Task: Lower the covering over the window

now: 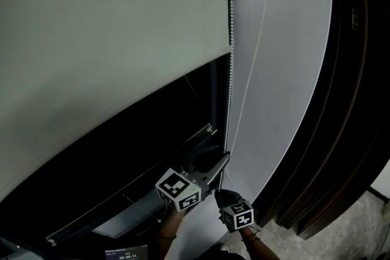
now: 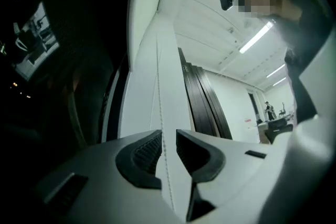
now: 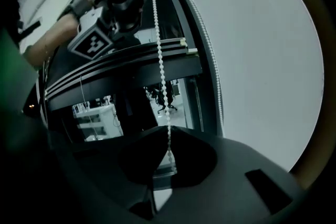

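Covering only the upper part of the window (image 1: 158, 131) with the roller blind (image 1: 109, 27), leaving dark glass bare below its bottom edge. Running the bead chain (image 1: 229, 70) down the window's right edge, beside the pale wall (image 1: 286, 39). Pinching that chain low down with the right gripper (image 1: 219, 193), jaws pressed together on it. Holding the left gripper (image 1: 223, 159) just above, forearm (image 1: 172, 225) reaching up from below, jaws spread, the chain passing through the gap between the pads (image 2: 147, 152).

Down in the corner a speckled grey floor (image 1: 359, 234) carries the foot of the dark wooden panels (image 1: 341, 100) standing just beside the white wall (image 1: 286, 70).
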Demonstrator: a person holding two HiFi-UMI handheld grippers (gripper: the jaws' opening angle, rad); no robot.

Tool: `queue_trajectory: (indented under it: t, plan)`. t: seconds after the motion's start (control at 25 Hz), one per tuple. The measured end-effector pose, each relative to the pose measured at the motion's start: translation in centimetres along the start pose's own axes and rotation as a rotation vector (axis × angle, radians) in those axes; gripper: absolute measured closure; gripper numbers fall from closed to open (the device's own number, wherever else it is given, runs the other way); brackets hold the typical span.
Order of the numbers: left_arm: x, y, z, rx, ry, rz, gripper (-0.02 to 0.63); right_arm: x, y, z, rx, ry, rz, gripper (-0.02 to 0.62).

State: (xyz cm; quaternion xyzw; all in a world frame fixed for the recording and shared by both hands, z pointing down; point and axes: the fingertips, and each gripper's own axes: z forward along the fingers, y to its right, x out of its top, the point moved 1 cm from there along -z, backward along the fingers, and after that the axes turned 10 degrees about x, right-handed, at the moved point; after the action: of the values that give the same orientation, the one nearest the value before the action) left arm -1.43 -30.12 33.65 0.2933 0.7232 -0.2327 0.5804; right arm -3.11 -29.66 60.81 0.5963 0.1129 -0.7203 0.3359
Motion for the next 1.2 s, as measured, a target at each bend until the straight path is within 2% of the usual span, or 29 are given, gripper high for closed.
queue_trajectory:
  t: [0.12,0.28,0.32,0.4,0.56,0.72,0.84,1.04,1.12,1.2]
  plan:
    - [2.2,-0.3,1.3,0.020,0.044,0.042,0.535,-0.1,-0.3,0.0,0.010,0.010,0.002,0.575]
    - [3.0,-0.3,2.2,0.014,0.056,0.080,0.537,0.0,-0.5,-0.3,0.018,0.026,0.008,0.576]
    - [3.0,-0.1,2.3,0.010,0.056,0.080,0.559,-0.1,-0.4,-0.4,0.018,0.030,0.012,0.576]
    - [3.4,0.2,2.3,0.012,0.060,0.054,0.588,-0.3,-0.3,-0.5,0.019,0.033,0.022,0.575]
    - [3.8,-0.1,1.5,0.030,0.093,-0.010,0.592,-0.5,-0.2,-0.7,0.023,0.027,0.030,0.575]
    - [0.6,-0.6,1.0,0.038,0.040,-0.011,0.594,-2.7,-0.6,-0.7,0.028,-0.041,0.044,0.575]
    - [-1.2,-0.6,0.3,0.053,0.036,-0.078,0.594,-4.5,-0.8,-1.2,0.020,-0.072,0.065,0.575]
    - [-4.0,-0.7,-0.5,0.090,0.024,-0.073,0.594,-7.5,-0.4,-2.2,0.012,-0.164,0.082,0.575]
    - [-5.6,-0.9,-0.8,0.110,-0.017,-0.071,0.594,-6.3,0.2,-3.4,-0.007,-0.134,0.097,0.575]
    - [-8.0,-1.3,-1.4,0.135,-0.086,-0.060,0.594,-3.5,1.1,-4.7,-0.021,-0.058,0.109,0.571]
